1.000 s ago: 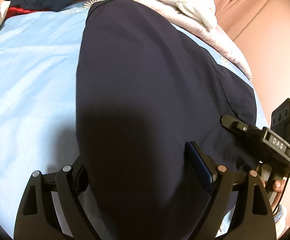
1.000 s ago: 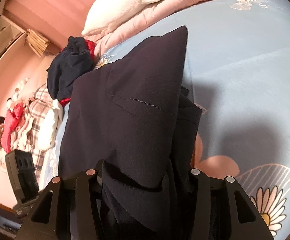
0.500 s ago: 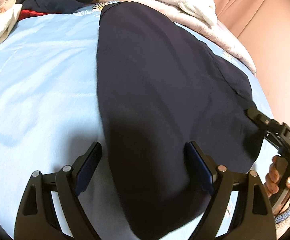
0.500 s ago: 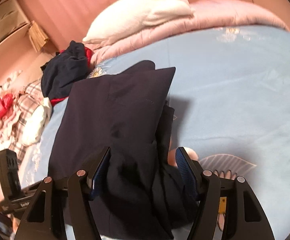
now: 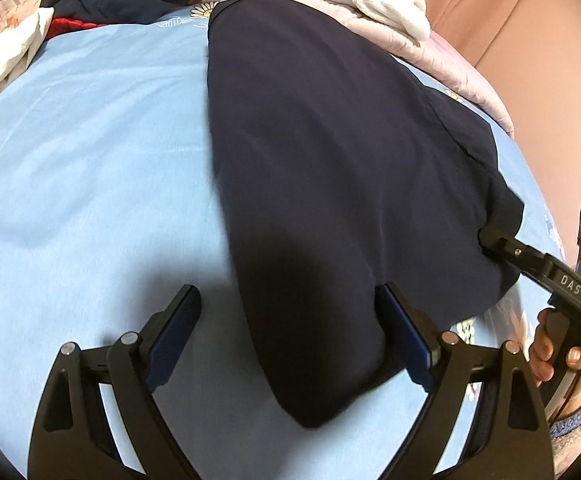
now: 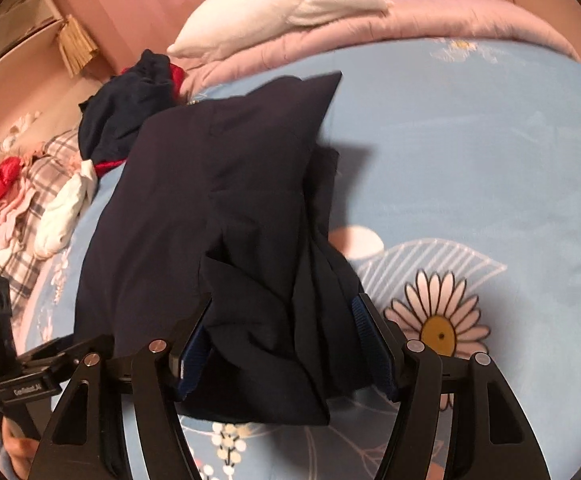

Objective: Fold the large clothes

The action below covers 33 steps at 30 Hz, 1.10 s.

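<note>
Comparing this moment with the views from a second ago, both tools have let go. The left tool (image 5: 288, 330) now stands with its jaws spread wide; a second ago dark cloth filled the gap between them, and now only its right finger touches the rounded near edge of the large dark navy garment (image 5: 330, 184), with pale blue sheet showing between the left finger and the cloth. The right tool (image 6: 286, 344) has also opened: half a second ago its fingers stood closer around the bunched cloth, and now they are further apart, with the rumpled, layered end of the garment (image 6: 226, 216) lying loosely between them, not pinched.

The garment lies folded on the light blue flower-printed bed sheet (image 5: 90, 140), its far end reaching toward the pink quilt (image 6: 410, 20) and the white fluffy blanket (image 6: 290, 4) at the head of the bed. Its left side looks smooth and flat; the right end is creased and stacked unevenly.

I judge that one fold has just been laid down and released. The uneven right end probably needs smoothing or another fold. A heap of unfolded clothes (image 6: 34, 184) waits beside the bed.
</note>
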Each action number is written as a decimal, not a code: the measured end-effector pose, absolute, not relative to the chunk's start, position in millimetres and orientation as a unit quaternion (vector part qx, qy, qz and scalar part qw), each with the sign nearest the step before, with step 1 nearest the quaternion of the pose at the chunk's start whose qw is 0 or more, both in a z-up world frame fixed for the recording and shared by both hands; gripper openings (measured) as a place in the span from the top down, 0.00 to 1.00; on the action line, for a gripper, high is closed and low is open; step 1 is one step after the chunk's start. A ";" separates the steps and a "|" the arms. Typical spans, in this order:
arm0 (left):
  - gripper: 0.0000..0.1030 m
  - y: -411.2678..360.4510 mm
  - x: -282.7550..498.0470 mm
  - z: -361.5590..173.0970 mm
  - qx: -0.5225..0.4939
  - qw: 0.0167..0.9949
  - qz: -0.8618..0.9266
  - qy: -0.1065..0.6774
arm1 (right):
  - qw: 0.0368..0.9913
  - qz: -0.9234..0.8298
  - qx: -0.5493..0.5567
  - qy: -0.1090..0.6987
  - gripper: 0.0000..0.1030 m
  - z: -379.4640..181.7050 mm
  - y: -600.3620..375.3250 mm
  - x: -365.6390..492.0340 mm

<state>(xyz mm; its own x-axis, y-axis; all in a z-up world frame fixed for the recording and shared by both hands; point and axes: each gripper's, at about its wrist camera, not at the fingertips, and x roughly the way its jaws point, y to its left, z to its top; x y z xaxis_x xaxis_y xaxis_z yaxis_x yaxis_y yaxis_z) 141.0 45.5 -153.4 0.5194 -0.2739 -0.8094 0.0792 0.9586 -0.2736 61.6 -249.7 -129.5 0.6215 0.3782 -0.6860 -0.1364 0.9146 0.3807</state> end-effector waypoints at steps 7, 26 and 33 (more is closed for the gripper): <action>0.11 42.6 133.5 -156.0 -0.087 0.868 -0.101 0.478 | 0.895 0.155 0.139 0.396 0.35 -126.6 -248.9 43.6; 0.11 34.0 94.1 -135.6 -0.059 0.875 -0.080 0.474 | 0.896 0.138 0.124 0.403 0.35 -117.9 -249.5 8.9; 0.07 33.6 65.1 -110.2 -0.057 0.887 -0.066 0.454 | 0.903 0.155 0.102 0.387 0.22 -98.7 -235.4 -18.6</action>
